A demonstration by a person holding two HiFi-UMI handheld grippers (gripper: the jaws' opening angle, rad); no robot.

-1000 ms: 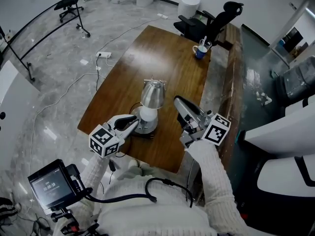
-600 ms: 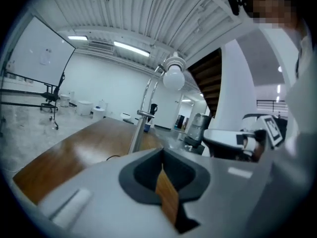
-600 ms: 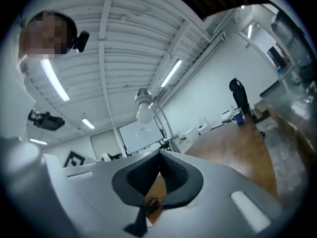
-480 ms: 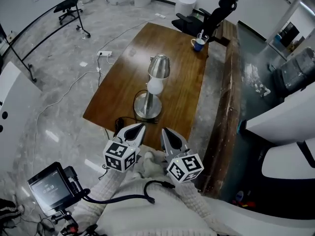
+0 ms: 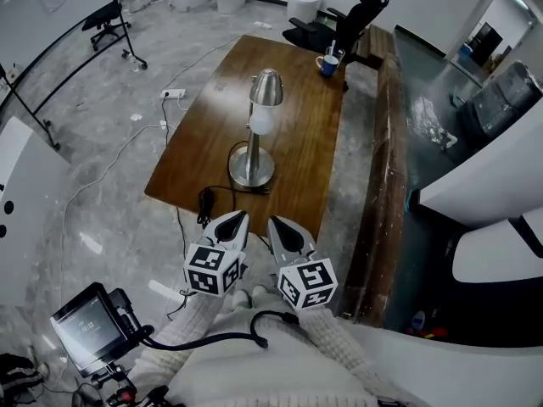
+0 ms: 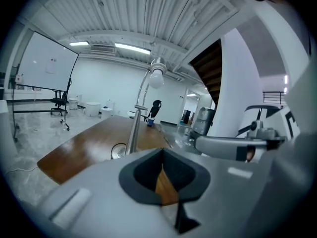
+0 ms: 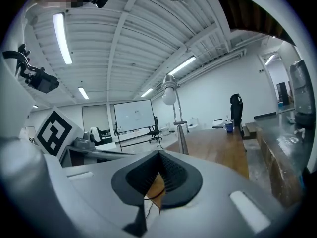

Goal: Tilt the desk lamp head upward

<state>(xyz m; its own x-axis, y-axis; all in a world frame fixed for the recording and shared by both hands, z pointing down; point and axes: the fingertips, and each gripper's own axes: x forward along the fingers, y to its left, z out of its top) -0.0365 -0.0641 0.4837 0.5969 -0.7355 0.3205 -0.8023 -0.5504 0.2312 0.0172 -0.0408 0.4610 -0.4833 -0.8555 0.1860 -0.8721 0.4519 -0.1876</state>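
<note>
Brown wooden table [image 5: 208,121] on grey marble floor [image 5: 102,176], long axis running away from camera. Blue mug [image 5: 328,64] at far right corner of table, thin items standing in it, possibly pens. Black office chair [image 5: 361,11] just beyond that corner. Second black chair [image 5: 103,15] well apart, far left. White power strip [image 5: 173,93] on floor beside table's left edge. Long wood-edged ledge [image 5: 392,142] along table's right side. Screen device [image 5: 87,326] bottom left, display lit. Whiteboard [image 6: 47,68] on stand, far left.

Chrome desk lamp [image 5: 254,147] stands upright, round base [image 5: 251,170] toward surface's [image 5: 305,134] 6 o'clock edge. Metal head [image 5: 267,87] up top, white bulb [image 5: 260,122] exposed just beneath.
</note>
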